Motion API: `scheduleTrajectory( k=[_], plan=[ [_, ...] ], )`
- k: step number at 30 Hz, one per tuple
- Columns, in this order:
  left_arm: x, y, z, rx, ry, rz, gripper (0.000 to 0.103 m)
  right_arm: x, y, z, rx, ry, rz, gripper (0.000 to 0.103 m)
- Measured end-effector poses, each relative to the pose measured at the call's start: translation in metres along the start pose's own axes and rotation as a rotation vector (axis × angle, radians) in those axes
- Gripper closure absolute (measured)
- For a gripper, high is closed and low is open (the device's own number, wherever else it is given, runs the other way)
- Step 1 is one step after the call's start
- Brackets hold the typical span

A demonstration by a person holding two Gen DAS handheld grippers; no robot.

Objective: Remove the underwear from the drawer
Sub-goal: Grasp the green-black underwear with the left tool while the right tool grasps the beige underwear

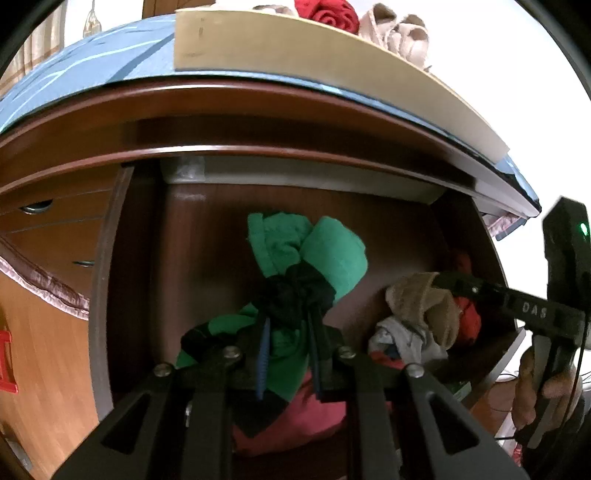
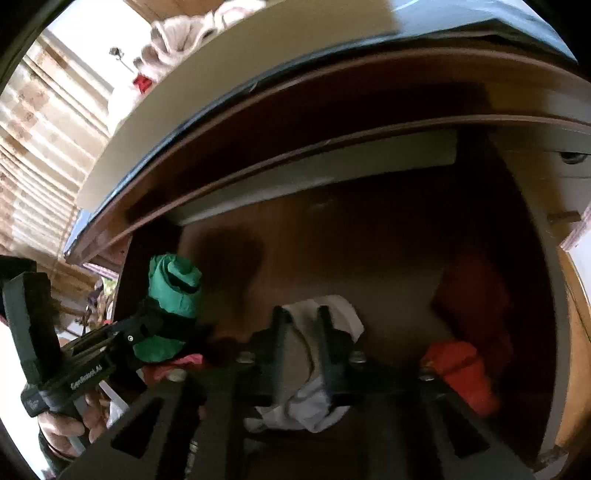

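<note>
Green-and-black underwear (image 1: 295, 280) lies in the open wooden drawer (image 1: 221, 229), left of centre, with its black waistband bunched between the fingers of the left gripper (image 1: 288, 325). The jaws are pressed together on that fabric. Part of the garment trails toward the near edge over a pink-red piece (image 1: 295, 417).

The right gripper (image 2: 301, 317) points down into the right part of the drawer. Its two fingers straddle a white-and-beige garment (image 2: 314, 398). A gap shows between fingers and cloth; whether the pads press on it cannot be told. No earlier picture is at hand for comparison.

An orange-red garment (image 2: 461, 373) sits right of the white one, near the drawer's right wall. Further back on that side lies a darker red shape, too dim to identify.

On the top surface above the drawer: a pale board (image 1: 295, 48), with a red rolled cloth (image 1: 332, 14) and beige cloths (image 1: 399, 33) beyond it.

In the left wrist view a hand (image 1: 543, 395) grips the right gripper's handle.
</note>
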State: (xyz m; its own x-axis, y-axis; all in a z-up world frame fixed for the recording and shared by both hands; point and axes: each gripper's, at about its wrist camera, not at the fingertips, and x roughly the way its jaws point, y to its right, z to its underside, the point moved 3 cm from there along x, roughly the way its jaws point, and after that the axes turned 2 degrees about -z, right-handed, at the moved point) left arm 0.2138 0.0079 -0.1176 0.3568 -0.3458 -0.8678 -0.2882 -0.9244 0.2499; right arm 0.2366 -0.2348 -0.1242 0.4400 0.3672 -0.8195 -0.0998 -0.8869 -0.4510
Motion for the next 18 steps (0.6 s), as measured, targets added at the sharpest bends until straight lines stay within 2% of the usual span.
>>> scheduleTrajectory(
  k=[1,2,3,6,8,12,16,18],
  plan=[
    [0.0,0.0,0.001,0.001,-0.002,0.001,0.087,0.004,0.003,-0.002,0.026,-0.03,-0.014,0.059],
    [0.0,0.001,0.001,0.003,-0.002,0.002,0.087,0.007,0.006,-0.004,0.058,-0.052,-0.028,0.049],
    [0.0,0.0,0.001,0.005,-0.001,0.003,0.087,0.011,0.01,-0.005,0.091,-0.073,-0.045,0.047],
    [0.0,-0.001,0.0,0.003,0.001,0.0,0.087,0.019,0.022,-0.003,0.188,-0.15,-0.091,0.046],
    [-0.001,-0.002,-0.001,-0.001,0.003,0.0,0.087,0.018,0.029,-0.002,0.269,-0.156,-0.147,0.046],
    [0.0,-0.004,-0.002,-0.009,0.005,0.003,0.087,0.008,0.031,-0.003,0.303,-0.123,-0.165,0.046],
    [0.002,-0.005,-0.002,-0.021,0.003,0.007,0.087,0.023,0.033,0.003,0.437,-0.171,-0.265,0.046],
    [0.001,-0.006,-0.001,-0.023,0.003,0.009,0.087,0.034,0.032,0.005,0.469,-0.192,-0.279,0.046]
  ],
)
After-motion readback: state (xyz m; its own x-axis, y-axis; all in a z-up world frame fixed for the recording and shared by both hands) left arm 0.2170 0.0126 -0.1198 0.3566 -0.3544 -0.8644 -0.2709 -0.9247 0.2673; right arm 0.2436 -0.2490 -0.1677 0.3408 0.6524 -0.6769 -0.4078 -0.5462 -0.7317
